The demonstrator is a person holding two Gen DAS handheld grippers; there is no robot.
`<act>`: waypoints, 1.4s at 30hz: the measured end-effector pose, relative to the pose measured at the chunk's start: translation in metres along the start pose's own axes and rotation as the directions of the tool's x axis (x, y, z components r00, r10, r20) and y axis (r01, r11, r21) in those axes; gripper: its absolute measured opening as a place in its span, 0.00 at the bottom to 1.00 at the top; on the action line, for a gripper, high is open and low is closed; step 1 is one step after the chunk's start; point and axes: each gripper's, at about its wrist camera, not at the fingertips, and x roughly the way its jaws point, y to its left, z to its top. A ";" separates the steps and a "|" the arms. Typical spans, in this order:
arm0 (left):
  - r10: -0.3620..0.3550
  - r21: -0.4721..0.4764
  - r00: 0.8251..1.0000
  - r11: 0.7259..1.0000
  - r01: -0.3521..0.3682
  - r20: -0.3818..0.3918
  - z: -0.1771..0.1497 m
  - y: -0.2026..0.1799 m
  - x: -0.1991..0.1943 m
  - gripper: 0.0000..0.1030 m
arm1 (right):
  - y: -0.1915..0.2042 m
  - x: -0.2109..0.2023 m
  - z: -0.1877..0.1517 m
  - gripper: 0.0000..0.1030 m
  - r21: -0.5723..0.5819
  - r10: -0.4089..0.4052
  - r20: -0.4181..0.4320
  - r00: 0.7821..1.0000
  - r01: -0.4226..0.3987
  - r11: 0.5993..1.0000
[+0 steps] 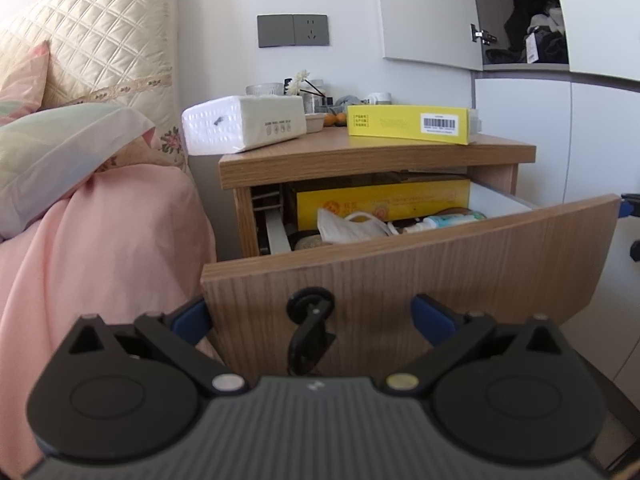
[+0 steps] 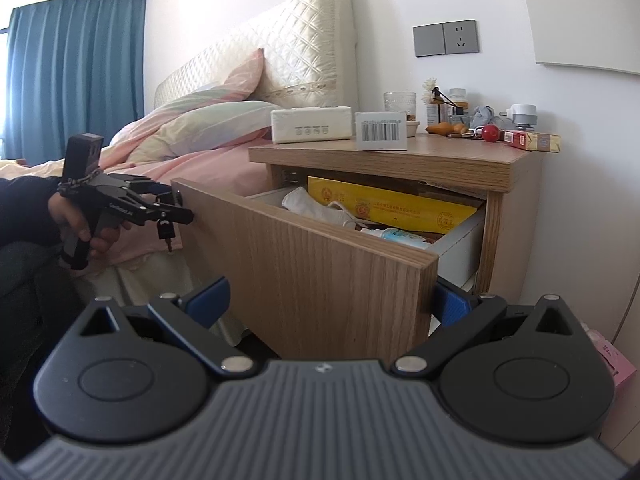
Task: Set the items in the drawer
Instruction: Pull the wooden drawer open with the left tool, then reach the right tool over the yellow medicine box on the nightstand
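Observation:
The wooden nightstand drawer (image 1: 400, 264) stands pulled open; it also shows in the right wrist view (image 2: 312, 248). Inside lie a yellow box (image 1: 380, 200), a white face mask (image 1: 352, 228) and a small bottle (image 1: 448, 221). My left gripper (image 1: 316, 316) is open, its blue fingers on either side of the black lock with its hanging key (image 1: 310, 320) on the drawer front; it also shows in the right wrist view (image 2: 176, 208). My right gripper (image 2: 332, 300) is open and empty, low against the drawer front's right end. A yellow box (image 1: 408, 124) lies on the nightstand top.
On the nightstand top (image 2: 400, 156) are a tissue pack (image 2: 312, 124), a barcode box (image 2: 382, 131), a glass, small bottles, a red ball (image 2: 490, 133) and a red-and-yellow carton (image 2: 532, 141). The bed (image 2: 180, 148) is left. A pink box (image 2: 612, 356) sits on the floor at right.

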 end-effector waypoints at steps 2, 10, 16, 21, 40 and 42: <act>-0.003 -0.005 1.000 1.000 0.003 -0.005 -0.001 0.000 -0.004 1.00 | 0.002 -0.001 0.001 1.00 0.002 -0.007 0.010 1.000 0.007 1.000; 0.007 -0.020 0.999 1.000 -0.006 0.039 0.002 0.000 -0.019 1.00 | 0.009 -0.003 0.008 1.00 0.020 -0.050 0.067 0.996 0.048 0.999; 0.035 -0.041 0.995 0.999 -0.031 0.095 0.008 0.001 -0.030 1.00 | 0.015 -0.004 0.012 1.00 0.035 -0.082 0.109 0.991 0.079 0.996; 0.058 -0.062 0.989 0.997 -0.050 0.134 0.014 -0.001 -0.034 1.00 | 0.019 -0.005 0.016 1.00 0.049 -0.109 0.144 0.984 0.103 0.993; 0.136 -0.167 0.980 0.980 -0.112 0.142 0.040 -0.030 -0.030 1.00 | 0.059 0.025 0.047 1.00 0.101 -0.272 0.203 0.941 0.256 0.961; 0.155 -0.173 0.977 0.977 -0.128 0.150 0.041 -0.035 -0.032 1.00 | 0.064 0.029 0.049 1.00 0.104 -0.284 0.206 0.936 0.268 0.958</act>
